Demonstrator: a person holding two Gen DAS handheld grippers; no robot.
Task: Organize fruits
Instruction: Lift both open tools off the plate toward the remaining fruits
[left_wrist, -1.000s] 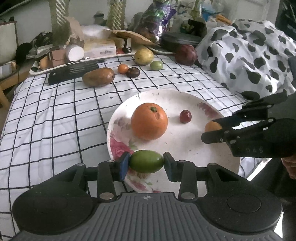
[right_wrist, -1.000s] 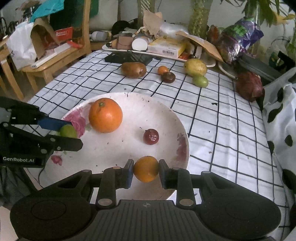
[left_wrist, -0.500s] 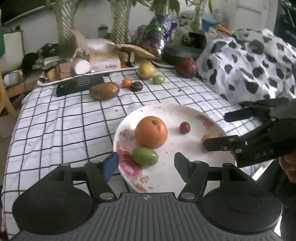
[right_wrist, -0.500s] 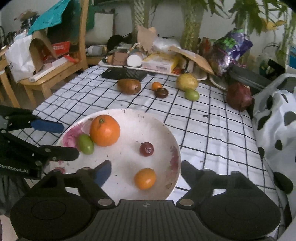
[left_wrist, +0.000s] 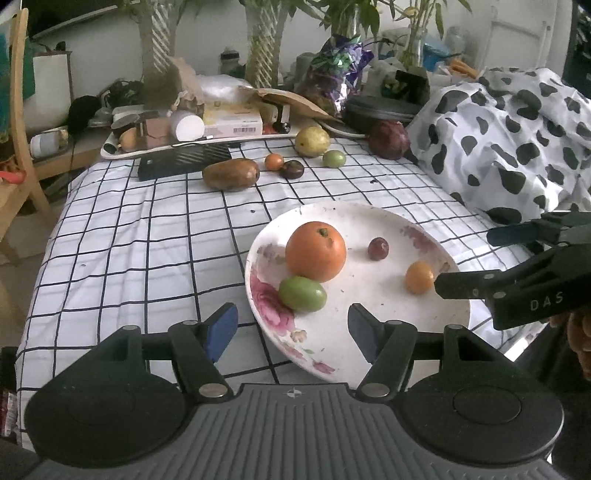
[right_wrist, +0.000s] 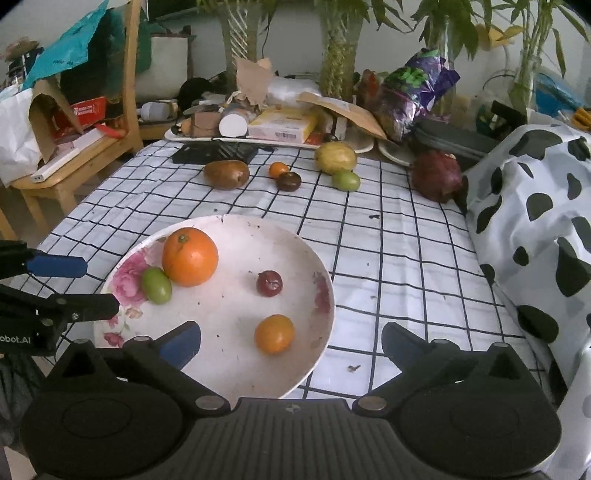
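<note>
A white floral plate (left_wrist: 391, 221) (right_wrist: 236, 369) holds a large orange (left_wrist: 316, 251) (right_wrist: 190, 256), a green fruit (left_wrist: 302, 294) (right_wrist: 157, 285), a small dark red fruit (left_wrist: 378, 248) (right_wrist: 269, 283) and a small orange fruit (left_wrist: 419, 277) (right_wrist: 274, 333). My left gripper (left_wrist: 291, 328) is open and empty, just in front of the green fruit. My right gripper (right_wrist: 291, 345) is open and empty, just behind the small orange fruit. Each gripper shows in the other's view (left_wrist: 480, 258) (right_wrist: 74, 284).
At the table's far end lie a brown fruit (left_wrist: 231, 174), a small orange fruit (left_wrist: 274, 161), a dark fruit (left_wrist: 293, 169), a green fruit (left_wrist: 334, 159), a yellow fruit (left_wrist: 312, 141) and a dark red fruit (left_wrist: 388, 140). A tray of clutter (left_wrist: 192, 129) and a cow-print cloth (left_wrist: 517, 140) border them.
Both grippers opened and let go of their fruits, the green one and the small orange one, which now rest on the plate. Both grippers drew back and up.
</note>
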